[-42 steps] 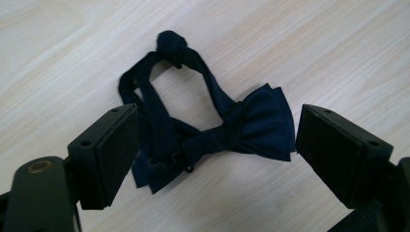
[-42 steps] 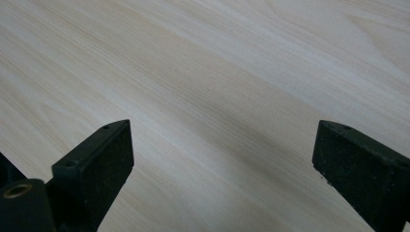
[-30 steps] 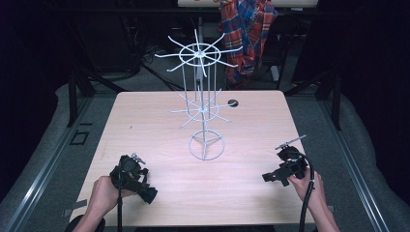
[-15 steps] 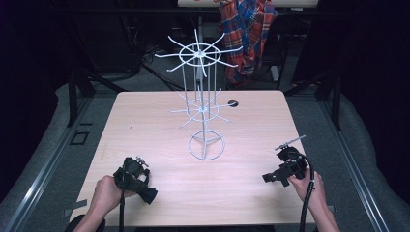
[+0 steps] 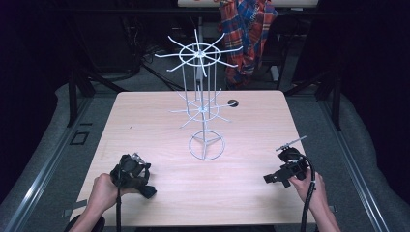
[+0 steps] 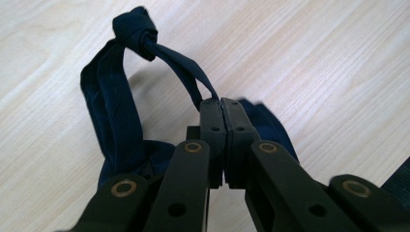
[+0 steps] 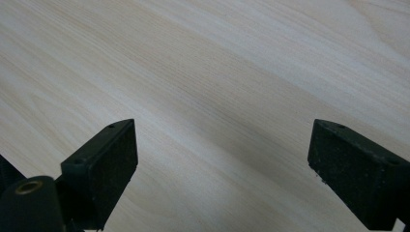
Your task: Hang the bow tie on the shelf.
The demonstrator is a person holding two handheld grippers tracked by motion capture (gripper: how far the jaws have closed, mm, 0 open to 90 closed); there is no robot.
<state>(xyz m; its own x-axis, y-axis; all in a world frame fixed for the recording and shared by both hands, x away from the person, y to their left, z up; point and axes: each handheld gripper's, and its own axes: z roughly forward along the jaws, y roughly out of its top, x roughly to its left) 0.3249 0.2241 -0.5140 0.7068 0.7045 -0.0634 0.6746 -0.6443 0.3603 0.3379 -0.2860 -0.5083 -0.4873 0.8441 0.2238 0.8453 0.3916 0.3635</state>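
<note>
- The bench, a pale wood top, carried everything in hand, with dark floor around it.
- A white wire rack stood upright on its ring base near the middle of the bench, well apart from both hands.
- A plaid shirt hung behind the far edge of the bench.
- The left claw lay low at the near left of the bench; its jaws had just been closing and stood pressed together on a thin strip of the dark blue cloth.
- That cloth lay on the bench right at the left claw, knotted at its far end, with a loop rising beside the jaws.
- The right claw hovered at the near right, its jaws wide apart over bare wood with nothing between them.
</note>
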